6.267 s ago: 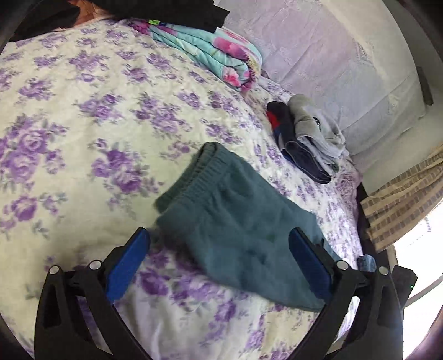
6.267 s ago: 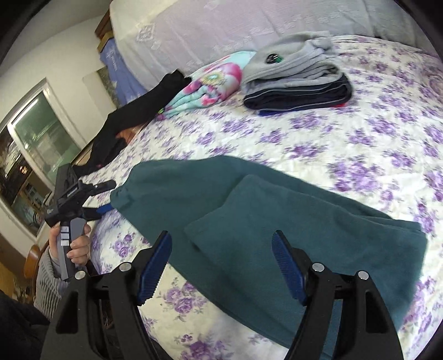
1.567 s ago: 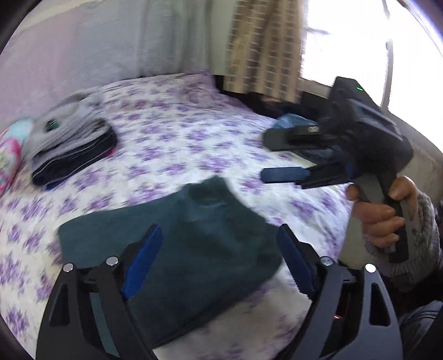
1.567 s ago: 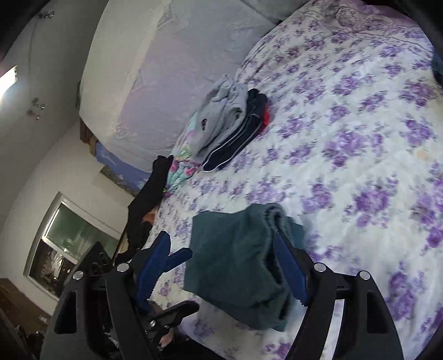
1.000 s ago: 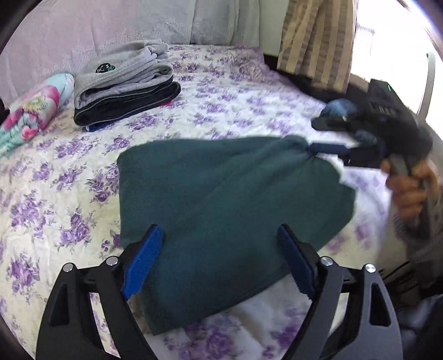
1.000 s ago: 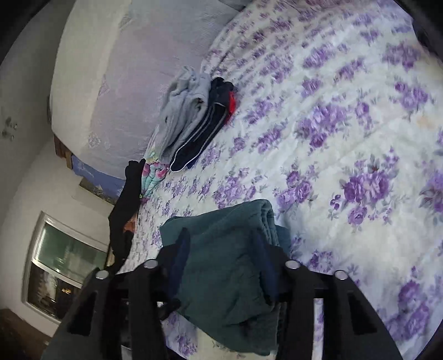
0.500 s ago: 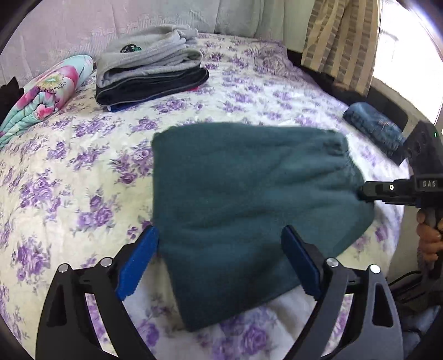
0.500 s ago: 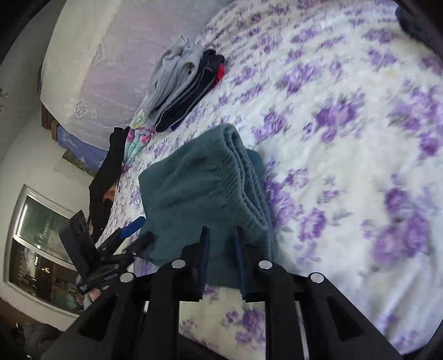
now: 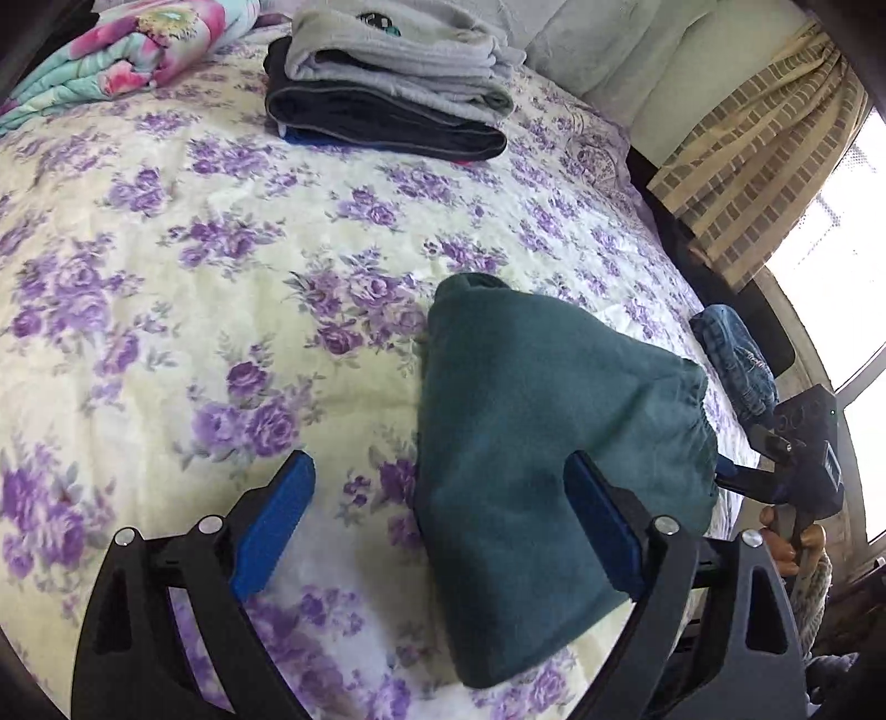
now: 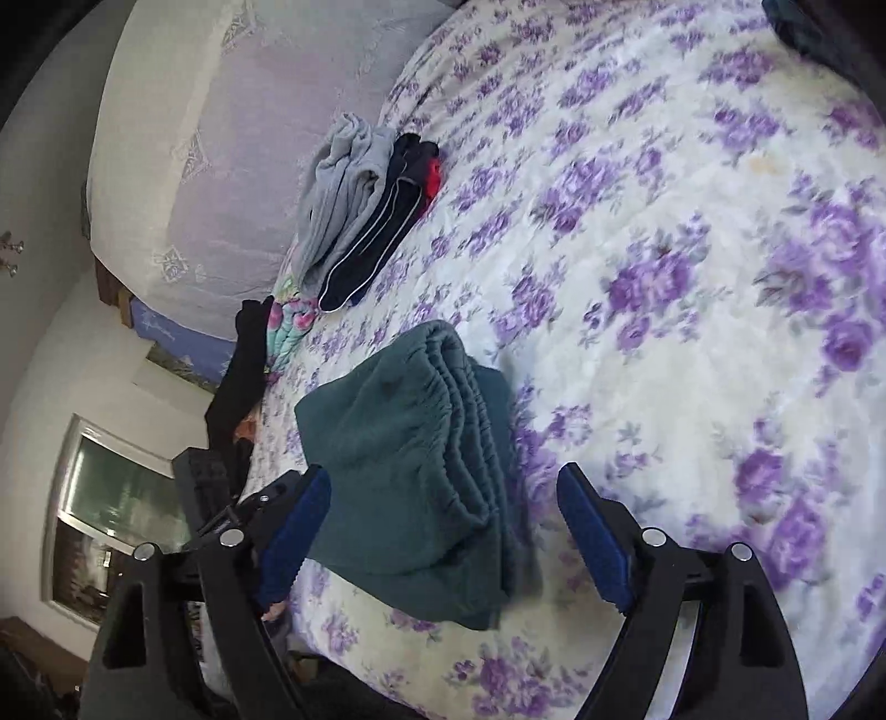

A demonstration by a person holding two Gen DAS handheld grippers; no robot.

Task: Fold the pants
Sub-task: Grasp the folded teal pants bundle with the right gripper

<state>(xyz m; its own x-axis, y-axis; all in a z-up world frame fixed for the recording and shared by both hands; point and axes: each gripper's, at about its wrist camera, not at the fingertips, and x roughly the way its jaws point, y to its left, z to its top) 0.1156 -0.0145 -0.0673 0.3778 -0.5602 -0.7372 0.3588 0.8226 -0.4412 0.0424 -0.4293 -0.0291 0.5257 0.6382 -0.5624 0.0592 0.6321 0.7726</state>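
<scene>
The bed [image 9: 166,232], spread with a cream sheet printed in purple flowers, fills both views, with a pale headboard cover [image 10: 221,138] along its far edge. On it, close to the near edge and toward the right-hand corner in the left wrist view, lie the green pants [image 9: 531,432], folded into a thick bundle whose gathered waistband layers are stacked on the side facing the right wrist camera [image 10: 421,443]. Toward the head of the bed sits a pile of folded clothes [image 9: 387,94], grey on top of dark navy, with a bit of red showing at its underside in the right wrist view [image 10: 360,205]. Beside that pile, at the far left corner, lies a rolled floral blanket [image 9: 127,50]. A striped curtain [image 9: 747,155] hangs beyond the right edge, and a small blue denim item [image 9: 736,360] rests off that edge. The left gripper [image 9: 437,526] is spread wide, its right pad over the pants' near portion, holding nothing. The right gripper [image 10: 443,537] is likewise spread, fingers either side of the bundle's near corner, gripping nothing.
</scene>
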